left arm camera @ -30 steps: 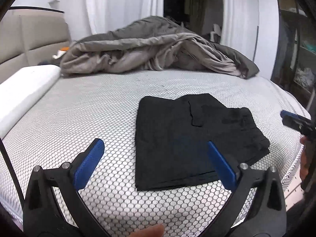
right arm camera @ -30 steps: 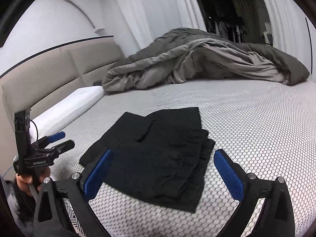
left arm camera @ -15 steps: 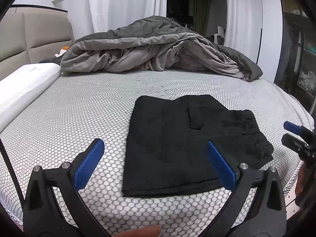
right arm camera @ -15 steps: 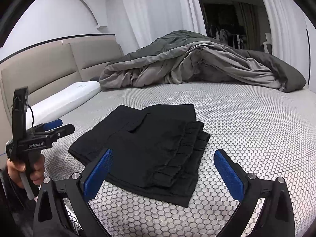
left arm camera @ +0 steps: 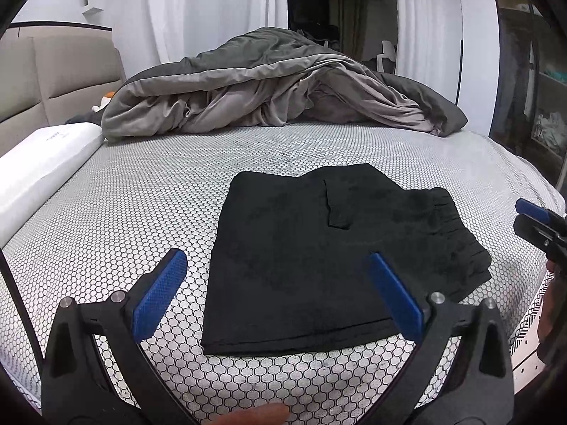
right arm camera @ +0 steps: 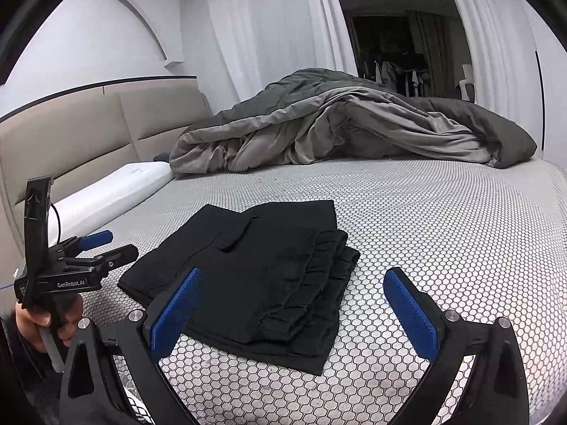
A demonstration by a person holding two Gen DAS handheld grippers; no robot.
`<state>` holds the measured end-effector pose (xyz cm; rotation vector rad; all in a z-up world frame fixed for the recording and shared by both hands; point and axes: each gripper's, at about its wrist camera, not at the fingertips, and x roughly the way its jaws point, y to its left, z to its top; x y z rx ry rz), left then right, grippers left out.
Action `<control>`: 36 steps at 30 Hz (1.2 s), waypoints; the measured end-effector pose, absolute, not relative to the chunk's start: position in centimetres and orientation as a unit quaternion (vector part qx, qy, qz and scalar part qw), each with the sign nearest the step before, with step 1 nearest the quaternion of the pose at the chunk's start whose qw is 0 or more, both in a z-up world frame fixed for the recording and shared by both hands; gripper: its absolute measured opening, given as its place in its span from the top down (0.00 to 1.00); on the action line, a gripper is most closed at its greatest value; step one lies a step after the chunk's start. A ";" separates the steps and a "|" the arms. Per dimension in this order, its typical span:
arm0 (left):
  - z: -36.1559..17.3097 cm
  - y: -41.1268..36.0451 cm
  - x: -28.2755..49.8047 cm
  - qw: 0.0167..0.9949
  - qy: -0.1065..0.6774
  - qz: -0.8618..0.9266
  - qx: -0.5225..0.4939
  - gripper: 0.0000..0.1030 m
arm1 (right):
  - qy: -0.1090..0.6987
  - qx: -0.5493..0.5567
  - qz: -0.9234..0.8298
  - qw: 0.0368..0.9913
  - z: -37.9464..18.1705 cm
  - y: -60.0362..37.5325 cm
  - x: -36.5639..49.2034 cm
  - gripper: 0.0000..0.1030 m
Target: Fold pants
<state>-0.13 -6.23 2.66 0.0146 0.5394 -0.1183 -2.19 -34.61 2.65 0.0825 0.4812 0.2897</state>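
Observation:
The black pants [left arm camera: 319, 248] lie folded into a flat rectangle on the bed's honeycomb-patterned sheet [left arm camera: 141, 194], waistband end stacked in layers at the right. They show in the right wrist view [right arm camera: 255, 276] too. My left gripper [left arm camera: 280, 283] is open and empty, held just above the near edge of the pants. My right gripper [right arm camera: 294, 301] is open and empty, near the waistband end. Each gripper also shows in the other view: the right one at the right edge [left arm camera: 535, 219], the left one at the left [right arm camera: 95, 248].
A rumpled grey duvet [left arm camera: 276, 88] is heaped at the far side of the bed. A white pillow [left arm camera: 39, 163] lies along the beige headboard [right arm camera: 88, 134]. White curtains and a dark wardrobe opening stand behind. The bed's edge is close to both grippers.
Both grippers have drawn back and lifted a little from the folded pants, staying open. The pants have not moved on the bed.

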 end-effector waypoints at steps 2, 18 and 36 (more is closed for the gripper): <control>2.7 -6.2 -0.1 0.962 0.266 -0.058 0.009 0.01 | 0.236 0.041 0.141 0.961 2.6 -34.6 -2.2 0.00; 2.9 -6.3 -0.5 0.964 0.259 -0.056 0.010 0.01 | 0.236 0.033 0.139 0.961 2.6 -34.4 -2.1 0.00; 3.1 -6.4 -0.4 0.965 0.255 -0.054 0.013 0.01 | 0.235 0.028 0.140 0.961 2.6 -34.6 -2.1 0.00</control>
